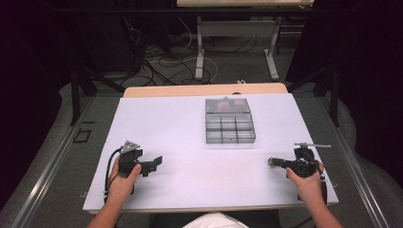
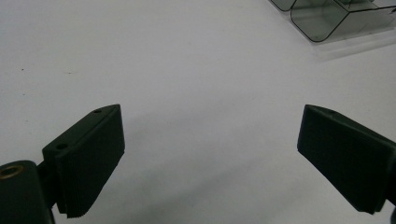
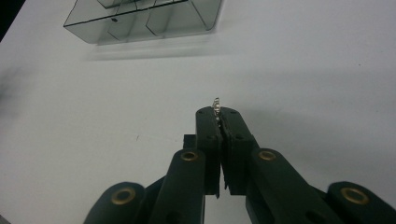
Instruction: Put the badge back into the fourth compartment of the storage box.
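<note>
A clear plastic compartment box [image 1: 230,127] sits at the middle of the white table top, with orange pieces [image 1: 223,102] in its far section. Its corner shows in the left gripper view [image 2: 327,21] and the right gripper view [image 3: 140,21]. My left gripper [image 1: 154,164] rests low at the near left, jaws wide open [image 2: 210,154] over bare table, nothing between them. At the near right my right gripper [image 1: 272,162] points left toward the middle, shut [image 3: 218,114] on a small silvery piece [image 3: 216,103] that sticks out past the tips.
The white table top [image 1: 190,142] has free room around the box. A thin metal rod [image 1: 312,145] lies near the right edge behind the right hand. Beyond the table are floor cables [image 1: 157,66] and another table's legs [image 1: 199,52].
</note>
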`<state>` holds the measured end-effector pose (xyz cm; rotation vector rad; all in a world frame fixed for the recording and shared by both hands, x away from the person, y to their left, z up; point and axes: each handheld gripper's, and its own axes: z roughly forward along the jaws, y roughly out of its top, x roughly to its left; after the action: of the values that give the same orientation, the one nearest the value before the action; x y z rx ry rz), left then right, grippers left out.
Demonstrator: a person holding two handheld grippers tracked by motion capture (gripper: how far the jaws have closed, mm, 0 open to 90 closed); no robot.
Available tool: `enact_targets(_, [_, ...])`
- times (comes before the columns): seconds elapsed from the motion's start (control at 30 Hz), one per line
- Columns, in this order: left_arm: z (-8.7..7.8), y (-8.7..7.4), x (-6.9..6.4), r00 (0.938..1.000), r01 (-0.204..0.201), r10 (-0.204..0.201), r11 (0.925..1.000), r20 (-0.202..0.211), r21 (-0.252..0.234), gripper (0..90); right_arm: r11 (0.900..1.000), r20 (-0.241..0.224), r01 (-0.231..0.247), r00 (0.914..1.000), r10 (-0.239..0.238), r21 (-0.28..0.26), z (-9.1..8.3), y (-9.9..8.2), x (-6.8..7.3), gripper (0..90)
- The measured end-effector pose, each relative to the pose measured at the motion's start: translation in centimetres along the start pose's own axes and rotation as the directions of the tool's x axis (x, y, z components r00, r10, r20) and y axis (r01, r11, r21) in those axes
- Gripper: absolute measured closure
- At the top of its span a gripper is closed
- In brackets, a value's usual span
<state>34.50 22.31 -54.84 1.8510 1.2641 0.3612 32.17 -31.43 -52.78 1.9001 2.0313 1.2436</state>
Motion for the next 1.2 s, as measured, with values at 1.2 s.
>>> enact_targets(1.2, [0.2, -0.1, 0.1, 0.9997, 0.025, -0.025, 0.9997, -0.008, 0.007, 7.5, 0.9991, -0.002, -0.013, 0.9999, 0.012, -0.041, 1.5, 2.8, 0.3, 87.6])
